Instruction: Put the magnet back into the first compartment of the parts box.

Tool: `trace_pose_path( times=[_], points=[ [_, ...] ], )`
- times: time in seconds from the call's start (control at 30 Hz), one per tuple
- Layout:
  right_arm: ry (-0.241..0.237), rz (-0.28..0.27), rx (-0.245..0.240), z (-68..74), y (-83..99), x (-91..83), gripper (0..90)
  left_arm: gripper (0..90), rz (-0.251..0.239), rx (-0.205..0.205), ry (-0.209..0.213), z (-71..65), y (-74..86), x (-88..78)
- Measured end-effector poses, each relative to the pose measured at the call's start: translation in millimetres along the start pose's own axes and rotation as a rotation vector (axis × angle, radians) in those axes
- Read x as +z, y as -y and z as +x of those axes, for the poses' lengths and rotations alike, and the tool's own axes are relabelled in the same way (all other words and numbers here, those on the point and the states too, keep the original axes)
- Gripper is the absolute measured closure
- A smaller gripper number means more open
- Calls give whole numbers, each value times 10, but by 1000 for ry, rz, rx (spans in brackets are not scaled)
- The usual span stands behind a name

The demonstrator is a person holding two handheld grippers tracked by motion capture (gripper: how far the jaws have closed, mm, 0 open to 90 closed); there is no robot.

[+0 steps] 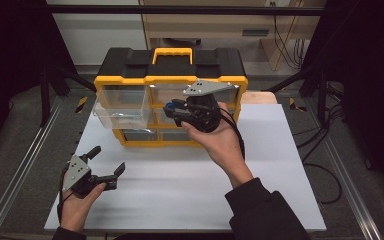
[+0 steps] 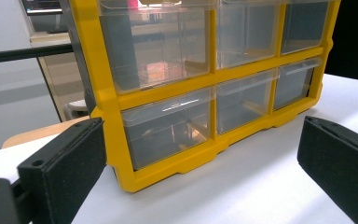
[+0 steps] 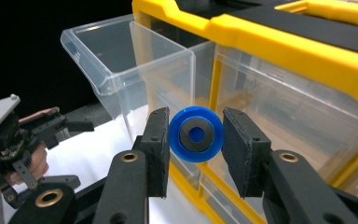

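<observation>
A: High view: fixed overhead, on the person's side, facing forward and down. Takes in the whole white table (image 1: 180, 190) and the yellow drawer cabinet (image 1: 170, 95) at mid distance.

B: Left gripper view: low, near the tabletop, looking along its own jaws at the cabinet's (image 2: 205, 93) front from close by. Same drawer fronts as the high view.

A: Right gripper view: higher, very near, facing the cabinet's (image 3: 298, 51) upper edge and the pulled-out clear drawer (image 3: 121, 60).

B: It also catches the left gripper (image 3: 51, 140) farther off, as does the high view (image 1: 102, 165).
</observation>
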State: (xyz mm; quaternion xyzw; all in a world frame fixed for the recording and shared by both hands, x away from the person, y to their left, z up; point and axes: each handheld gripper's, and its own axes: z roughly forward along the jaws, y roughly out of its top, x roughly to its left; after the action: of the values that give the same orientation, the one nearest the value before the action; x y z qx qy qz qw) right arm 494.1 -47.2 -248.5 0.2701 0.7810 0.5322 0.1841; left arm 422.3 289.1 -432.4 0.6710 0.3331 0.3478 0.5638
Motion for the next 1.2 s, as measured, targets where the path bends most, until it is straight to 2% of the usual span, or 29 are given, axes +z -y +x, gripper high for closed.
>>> trace_pose_path(
  times=[0.7, 1.2],
  points=[
    [-18, -53, -5, 75, -202, 27, 628, 7, 4, -5, 2, -7, 6, 5],
    [-21, -87, 29, 57, -238, 73, 628, 8, 7, -2, 2, -10, 7, 7]
  ],
)
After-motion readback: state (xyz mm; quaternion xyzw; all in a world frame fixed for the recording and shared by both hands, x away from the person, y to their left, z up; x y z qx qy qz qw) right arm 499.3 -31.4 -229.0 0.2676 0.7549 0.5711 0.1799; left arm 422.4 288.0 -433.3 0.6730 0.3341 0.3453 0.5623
